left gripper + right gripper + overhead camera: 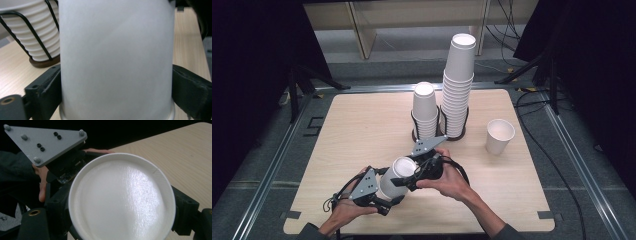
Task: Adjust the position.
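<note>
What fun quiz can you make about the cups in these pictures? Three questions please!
1. True or false: the single cup on the table's right side stands upright with its mouth up.
2. How many cup stacks stand in wire holders? A) one B) two C) four
3. Fill in: the held cup is gripped by the left gripper and the ____ gripper.

Key: 1 true. 2 B: the short stack and the tall stack. 3 right: in each gripper view black jaws press both sides of the cup.
</note>
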`<action>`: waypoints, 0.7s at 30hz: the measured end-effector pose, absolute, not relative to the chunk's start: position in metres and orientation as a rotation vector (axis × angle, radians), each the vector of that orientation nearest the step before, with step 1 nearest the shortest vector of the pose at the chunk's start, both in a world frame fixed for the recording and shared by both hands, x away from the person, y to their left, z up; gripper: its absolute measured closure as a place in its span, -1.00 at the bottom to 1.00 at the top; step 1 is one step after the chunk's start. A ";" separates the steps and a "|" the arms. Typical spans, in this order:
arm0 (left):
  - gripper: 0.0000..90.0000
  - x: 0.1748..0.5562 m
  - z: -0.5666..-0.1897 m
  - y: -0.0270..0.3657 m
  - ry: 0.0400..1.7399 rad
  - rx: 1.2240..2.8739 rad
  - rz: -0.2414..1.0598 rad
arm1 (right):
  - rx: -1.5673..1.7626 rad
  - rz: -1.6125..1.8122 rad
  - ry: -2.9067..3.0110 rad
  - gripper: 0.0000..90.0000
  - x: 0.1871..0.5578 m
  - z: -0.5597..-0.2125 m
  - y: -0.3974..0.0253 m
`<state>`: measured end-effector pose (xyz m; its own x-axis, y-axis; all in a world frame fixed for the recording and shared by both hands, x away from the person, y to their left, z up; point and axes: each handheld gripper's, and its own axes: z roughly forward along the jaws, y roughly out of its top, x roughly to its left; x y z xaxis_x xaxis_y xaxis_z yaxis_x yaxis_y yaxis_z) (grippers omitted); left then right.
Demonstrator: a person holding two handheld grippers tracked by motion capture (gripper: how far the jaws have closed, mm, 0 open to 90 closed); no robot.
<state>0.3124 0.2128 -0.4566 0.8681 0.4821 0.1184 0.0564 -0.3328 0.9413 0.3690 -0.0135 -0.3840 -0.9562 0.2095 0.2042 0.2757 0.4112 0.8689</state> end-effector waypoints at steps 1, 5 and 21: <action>-0.92 0.312 -0.457 0.213 0.401 1.876 0.456 | -0.445 -1.611 -2.585 -0.50 0.369 -0.384 -0.013; -0.89 0.313 -0.453 0.218 0.409 1.796 0.438 | -0.508 -1.666 -2.513 -0.49 0.373 -0.381 -0.023; -0.68 0.315 -0.448 0.227 0.487 1.637 0.427 | -0.645 -1.925 -2.315 -0.48 0.388 -0.370 -0.054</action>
<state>0.3149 0.2269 -0.4478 0.8394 0.5436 -0.0038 0.0675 -0.0974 0.9930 0.3877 -0.0540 -0.3704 -0.9104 0.2753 0.3089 0.3540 0.1316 0.9260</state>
